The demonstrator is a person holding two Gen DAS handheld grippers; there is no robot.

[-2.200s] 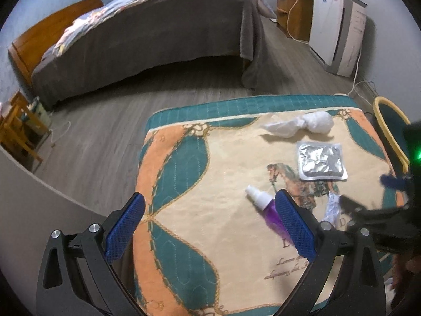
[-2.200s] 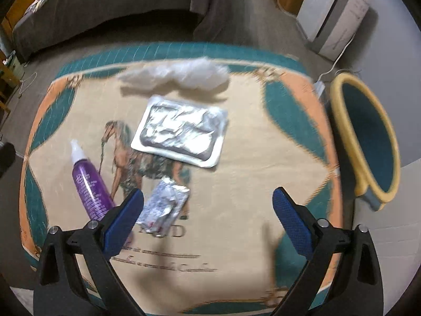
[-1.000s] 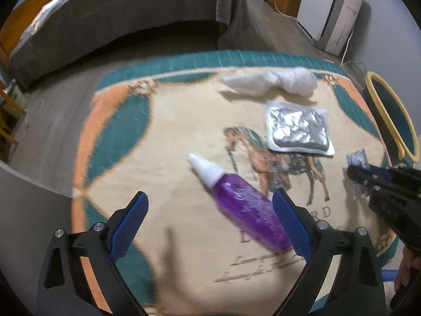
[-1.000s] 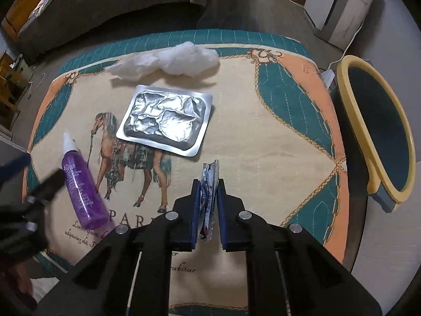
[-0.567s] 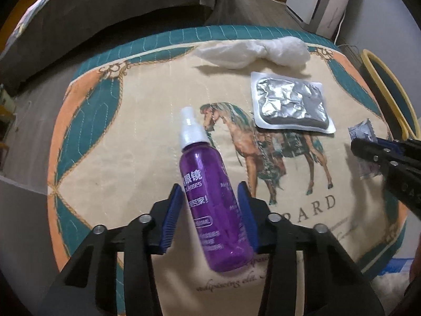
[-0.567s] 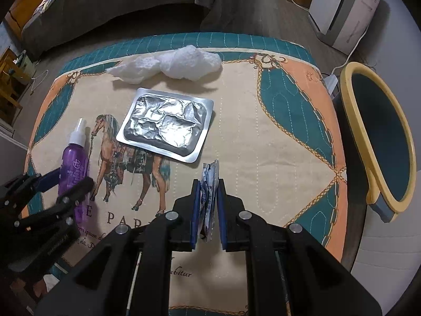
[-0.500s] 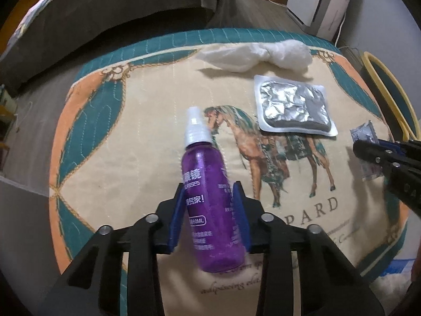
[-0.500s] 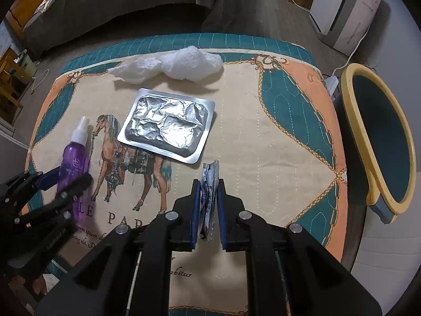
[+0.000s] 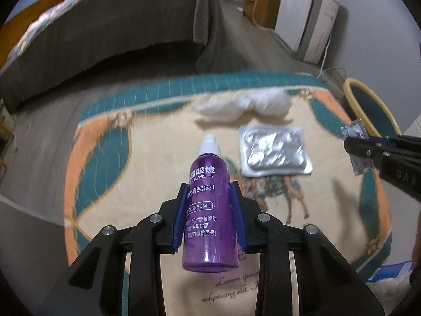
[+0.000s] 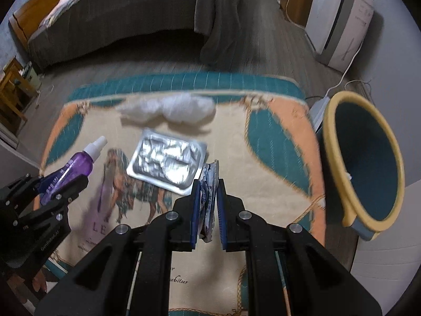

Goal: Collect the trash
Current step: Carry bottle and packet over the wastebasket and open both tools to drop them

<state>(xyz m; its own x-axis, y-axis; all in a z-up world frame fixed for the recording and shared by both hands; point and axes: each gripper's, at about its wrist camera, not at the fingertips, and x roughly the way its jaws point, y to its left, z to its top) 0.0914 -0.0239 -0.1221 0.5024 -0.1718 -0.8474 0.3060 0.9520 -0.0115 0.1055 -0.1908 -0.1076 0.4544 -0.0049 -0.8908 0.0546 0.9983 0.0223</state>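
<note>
Holding, in the right gripper (image 10: 208, 205), a small crumpled silver-blue foil sachet (image 10: 208, 184), pads pressed narrow on it, sachet standing edge-on between them, clear of the horse-print beige, teal and orange cloth (image 10: 263, 158). Clamping, in the left gripper (image 9: 209, 216), a translucent purple plastic spray bottle with white nozzle (image 9: 209, 197); jaws having just been closing, now gripping its sides, long axis running along the fingers, nozzle pointing away.

Lying off the cloth's right edge: yellow-rimmed dark teal bin (image 10: 339, 158), mouth tilted toward the grippers. Right gripper sitting nearer it, left farther. Judging a rightward carry of the sachet first. Remaining on cloth: flat silver foil blister tray (image 10: 165, 164), white crumpled tissue wad (image 10: 171, 109).
</note>
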